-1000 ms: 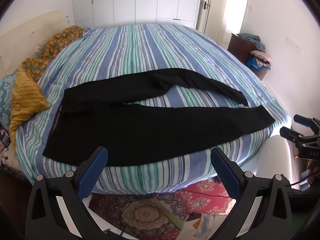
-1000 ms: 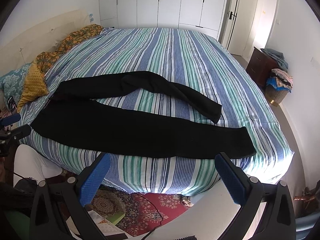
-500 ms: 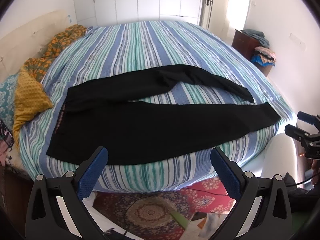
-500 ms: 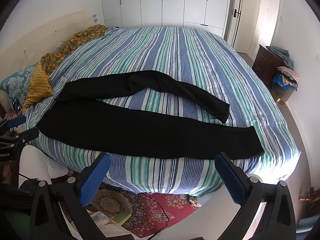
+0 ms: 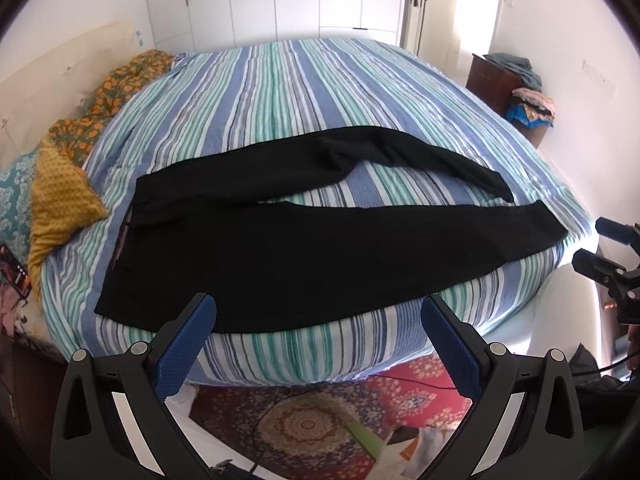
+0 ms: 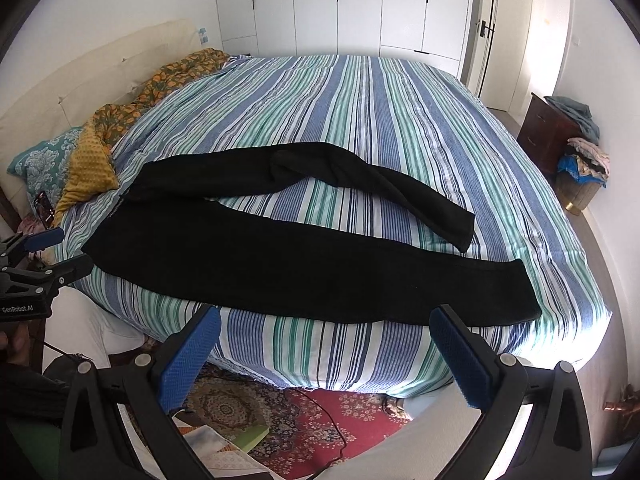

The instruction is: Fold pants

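Observation:
Black pants [image 5: 304, 248] [image 6: 304, 268] lie spread flat along the near edge of the striped bed [image 5: 304, 96] [image 6: 360, 112]. The waist is at the left, and the two legs run right. The far leg bends and wrinkles midway. My left gripper [image 5: 318, 340] hangs open in front of the bed's near edge, short of the waist end, holding nothing. My right gripper [image 6: 326, 348] is open too, below the near leg, apart from the fabric. Each gripper also shows at the side of the other's view: the right gripper [image 5: 600, 248], the left gripper [image 6: 48, 256].
Yellow and floral pillows [image 5: 60, 200] [image 6: 88, 168] lie at the bed's left end. A patterned red rug [image 5: 320, 412] with papers and a cable covers the floor below. A dark dresser [image 6: 552, 136] with piled clothes stands right. White wardrobes [image 6: 360, 4] line the back wall.
Both grippers have moved a little forward and up toward the bed, so the pants sit lower and larger in view. Both stay open; the pants have not moved.

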